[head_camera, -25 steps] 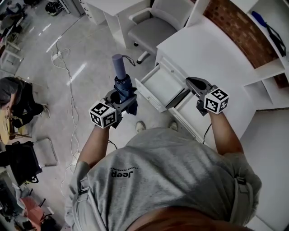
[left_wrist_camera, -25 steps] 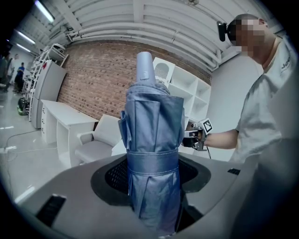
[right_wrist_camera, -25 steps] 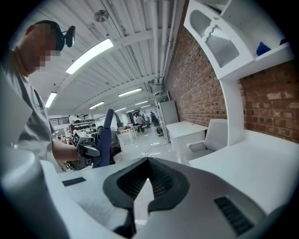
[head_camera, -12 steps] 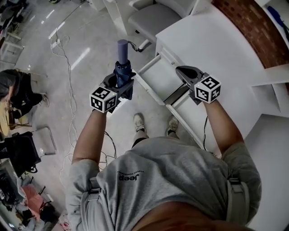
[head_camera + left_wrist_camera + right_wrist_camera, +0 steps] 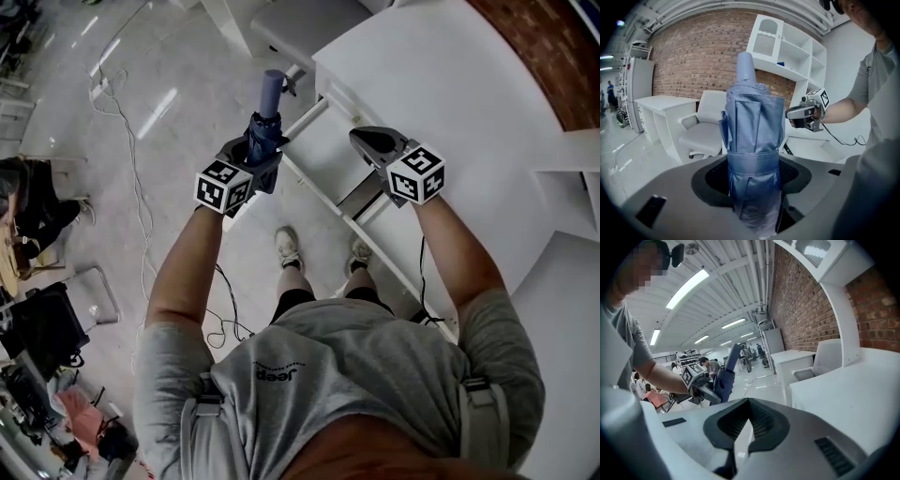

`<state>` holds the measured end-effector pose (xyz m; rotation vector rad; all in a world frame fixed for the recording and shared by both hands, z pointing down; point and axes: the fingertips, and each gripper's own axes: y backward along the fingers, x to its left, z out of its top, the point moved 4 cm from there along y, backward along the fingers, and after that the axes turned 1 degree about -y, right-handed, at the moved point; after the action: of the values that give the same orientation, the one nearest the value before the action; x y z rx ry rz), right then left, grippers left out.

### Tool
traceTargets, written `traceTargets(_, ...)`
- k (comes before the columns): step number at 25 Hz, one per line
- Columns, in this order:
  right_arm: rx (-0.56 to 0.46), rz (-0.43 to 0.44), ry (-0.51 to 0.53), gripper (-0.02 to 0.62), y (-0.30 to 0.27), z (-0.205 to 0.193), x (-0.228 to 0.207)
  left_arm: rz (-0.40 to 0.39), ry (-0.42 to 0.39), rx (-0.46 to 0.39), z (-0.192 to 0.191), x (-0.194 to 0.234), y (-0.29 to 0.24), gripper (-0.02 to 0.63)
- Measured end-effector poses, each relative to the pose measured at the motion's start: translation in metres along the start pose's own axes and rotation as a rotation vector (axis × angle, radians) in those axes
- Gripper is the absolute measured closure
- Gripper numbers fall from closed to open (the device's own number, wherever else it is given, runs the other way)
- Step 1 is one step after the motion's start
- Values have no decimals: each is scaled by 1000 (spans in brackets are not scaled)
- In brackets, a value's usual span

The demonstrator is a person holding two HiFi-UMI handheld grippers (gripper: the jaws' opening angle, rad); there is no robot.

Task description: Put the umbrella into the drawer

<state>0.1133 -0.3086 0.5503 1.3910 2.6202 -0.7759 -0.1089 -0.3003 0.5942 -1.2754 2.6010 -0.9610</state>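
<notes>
Blue folded umbrella (image 5: 263, 141) held outside the open drawer (image 5: 326, 150)
Left gripper (image 5: 247, 159) is clamped round the strapped canopy, with the pale handle end projecting beyond the jaws; in the head view the umbrella sits just left of the drawer's side edge, over the floor, not inside it; right gripper (image 5: 373, 142) is closed on nothing, jaws together, positioned over the drawer's right side, next to the white desk (image 5: 441, 84).

We reach both arms forward: left gripper (image 5: 253, 157) clamped on the folded umbrella (image 5: 270, 96); right gripper (image 5: 364, 141), right of the umbrella, jaws together, empty.
</notes>
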Motion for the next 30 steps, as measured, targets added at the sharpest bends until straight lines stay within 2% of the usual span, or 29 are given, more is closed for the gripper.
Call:
traceTargets(5, 21, 4, -10, 588, -26, -24, -20, -31, 2, 72, -25, 21, -52, 341)
traceTargets(11, 42, 8, -7, 588, -51, -46, -38, -47, -103, 183, -52, 39, -100, 341)
traceTargets(16, 52, 9, -12, 588, -69, -68, -49, -55, -156, 272, -76, 54, -137, 341)
traceTargets(22, 51, 10, -3, 588, -84, -82, -65, -39, -265, 371, -99, 71, -178, 341)
traceTargets(30, 29, 6, -8, 588, -96, -90, -79, -65, -492, 508, -123, 73, -218, 341)
